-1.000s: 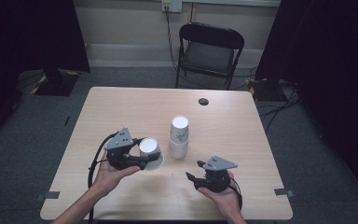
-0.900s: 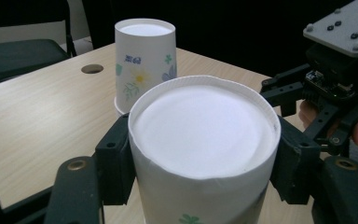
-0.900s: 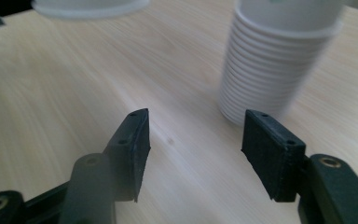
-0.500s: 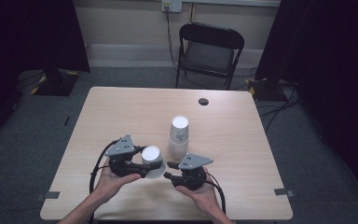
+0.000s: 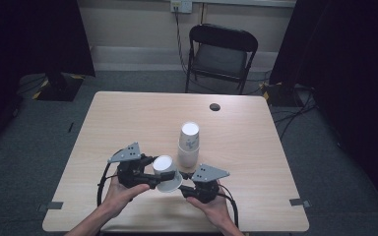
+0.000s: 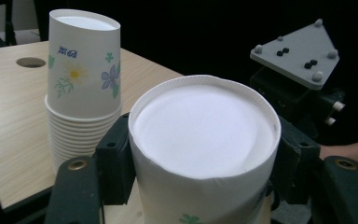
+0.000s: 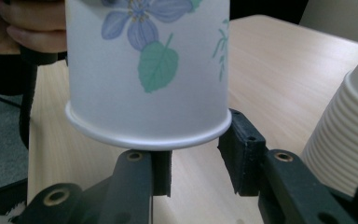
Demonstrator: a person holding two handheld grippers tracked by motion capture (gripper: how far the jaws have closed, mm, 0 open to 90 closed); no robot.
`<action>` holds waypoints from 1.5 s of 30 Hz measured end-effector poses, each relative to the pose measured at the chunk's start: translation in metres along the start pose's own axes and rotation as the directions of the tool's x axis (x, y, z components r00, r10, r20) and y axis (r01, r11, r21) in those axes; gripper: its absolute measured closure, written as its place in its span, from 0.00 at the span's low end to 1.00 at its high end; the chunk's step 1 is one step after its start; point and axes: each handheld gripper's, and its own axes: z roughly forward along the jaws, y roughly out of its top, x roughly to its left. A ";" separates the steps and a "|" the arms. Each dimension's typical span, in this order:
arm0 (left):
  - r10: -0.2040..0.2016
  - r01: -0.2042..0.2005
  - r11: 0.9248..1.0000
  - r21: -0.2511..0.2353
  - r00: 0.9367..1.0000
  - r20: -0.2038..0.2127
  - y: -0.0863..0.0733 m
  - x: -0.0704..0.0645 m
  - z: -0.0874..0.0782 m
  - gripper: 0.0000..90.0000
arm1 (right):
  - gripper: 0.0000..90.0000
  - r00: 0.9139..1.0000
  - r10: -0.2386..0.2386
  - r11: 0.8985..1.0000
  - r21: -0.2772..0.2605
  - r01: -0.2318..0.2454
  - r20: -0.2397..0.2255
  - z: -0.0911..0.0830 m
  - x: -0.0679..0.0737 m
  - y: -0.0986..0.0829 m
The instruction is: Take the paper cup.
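Note:
A white paper cup (image 5: 165, 169) with a flower print is held upside down, lifted and tilted, over the table's near side. My left gripper (image 5: 152, 176) is shut on it; in the left gripper view its black pads (image 6: 116, 154) press both sides of the cup (image 6: 205, 135). My right gripper (image 5: 189, 180) is open just right of the cup. In the right gripper view its jaws (image 7: 195, 163) sit right below the cup's rolled rim (image 7: 149, 135), with a gap between the pads. A stack of the same cups (image 5: 188, 145) stands upside down just behind.
The wooden table (image 5: 128, 118) has a dark round hole (image 5: 215, 106) near its far edge. A black folding chair (image 5: 221, 54) stands behind the table. Cables lie on the grey floor at both sides.
My right gripper has moved left from the table's near right part up to the cup. My left gripper has carried the cup a little nearer and to the right.

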 end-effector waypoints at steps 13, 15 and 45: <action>-0.197 0.204 0.977 -0.055 0.974 0.110 -0.006 0.012 0.000 0.39 | 0.78 0.999 -0.044 0.994 -0.098 0.046 0.018 -0.007 0.001 0.007; -0.213 0.221 0.973 -0.061 0.970 0.117 -0.007 0.012 0.000 0.39 | 0.81 0.998 -0.055 0.993 -0.107 0.057 0.024 -0.008 0.001 0.008; -0.116 0.119 0.992 -0.051 0.992 0.059 -0.006 0.010 -0.003 0.20 | 0.97 0.996 -0.061 0.994 -0.092 0.067 0.064 -0.021 -0.005 0.012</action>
